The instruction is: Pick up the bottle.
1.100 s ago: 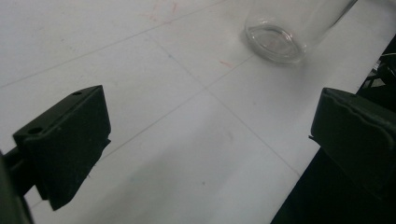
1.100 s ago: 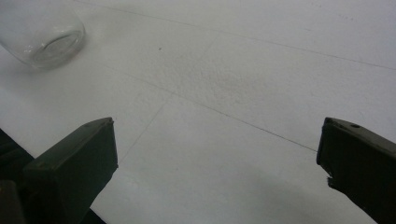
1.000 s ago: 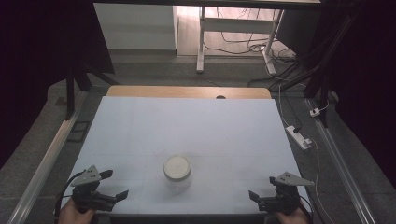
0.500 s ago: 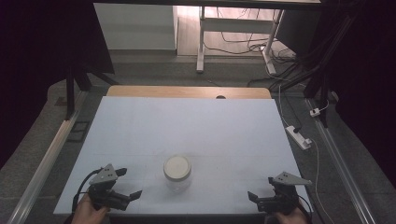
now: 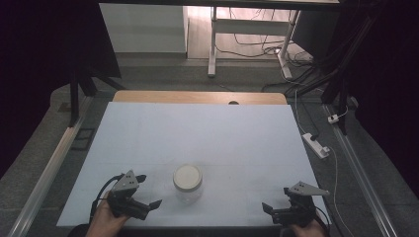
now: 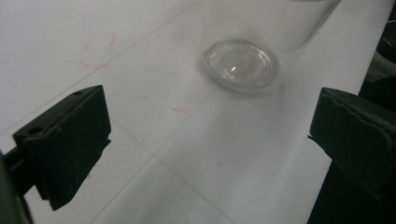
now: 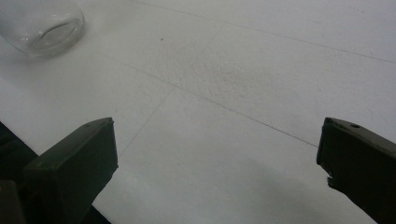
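Left gripper [image 5: 143,197] sits lower left of the high view, jaws spread wide, empty; right gripper [image 5: 279,210] lower right, wide too. Between them, low centre, stands a clear glass jar [image 5: 188,183] with a pale lid [image 5: 188,176] on the white table [image 5: 197,133]. Left gripper view: jar [image 6: 243,60] top centre, just ahead. Right gripper view: jar [image 7: 42,23] upper left, well apart. Looks rigid, slippery, breakable; I'd squeeze the body below the lid.

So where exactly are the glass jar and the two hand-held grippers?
glass jar [image 5: 188,177]: high view, on its white lid.
left gripper [image 5: 146,191]: high view, between its fingertips.
right gripper [image 5: 275,201]: high view, between its fingertips.
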Motion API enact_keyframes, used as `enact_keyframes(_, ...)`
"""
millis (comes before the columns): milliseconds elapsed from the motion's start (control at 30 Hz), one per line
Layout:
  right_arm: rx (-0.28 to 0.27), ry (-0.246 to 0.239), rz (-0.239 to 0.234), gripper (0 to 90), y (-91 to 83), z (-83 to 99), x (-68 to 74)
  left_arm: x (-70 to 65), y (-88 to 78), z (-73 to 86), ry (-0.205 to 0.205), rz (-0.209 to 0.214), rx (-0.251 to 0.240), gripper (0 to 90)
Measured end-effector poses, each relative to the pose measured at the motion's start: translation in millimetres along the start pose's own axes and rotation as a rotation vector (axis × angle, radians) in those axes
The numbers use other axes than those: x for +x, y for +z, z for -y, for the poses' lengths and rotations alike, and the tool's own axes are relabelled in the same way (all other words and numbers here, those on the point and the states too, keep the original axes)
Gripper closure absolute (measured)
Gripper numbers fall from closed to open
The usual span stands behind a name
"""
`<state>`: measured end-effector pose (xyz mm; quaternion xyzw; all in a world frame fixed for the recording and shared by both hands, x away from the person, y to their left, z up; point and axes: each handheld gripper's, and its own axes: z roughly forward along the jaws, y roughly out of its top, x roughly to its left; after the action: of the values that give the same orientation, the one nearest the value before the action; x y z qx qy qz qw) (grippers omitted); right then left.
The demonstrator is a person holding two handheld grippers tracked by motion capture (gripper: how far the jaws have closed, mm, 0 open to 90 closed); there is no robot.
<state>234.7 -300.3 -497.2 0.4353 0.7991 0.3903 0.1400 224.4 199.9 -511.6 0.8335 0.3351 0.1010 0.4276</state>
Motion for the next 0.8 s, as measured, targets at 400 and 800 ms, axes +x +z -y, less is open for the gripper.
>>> enact_keyframes(400, 0.006, -0.002, -0.006, 0.0, 0.7, -0.3, 0.1, -4.2, 21.7, -15.2, 0.095, 0.052, 0.045, 0.0)
enact_keyframes(800, 0.010, -0.001, -0.006, 0.0, 1.0, -0.4, 0.1, -6.9, 45.0, -31.3, 0.145, 0.120, 0.021, 0.0)
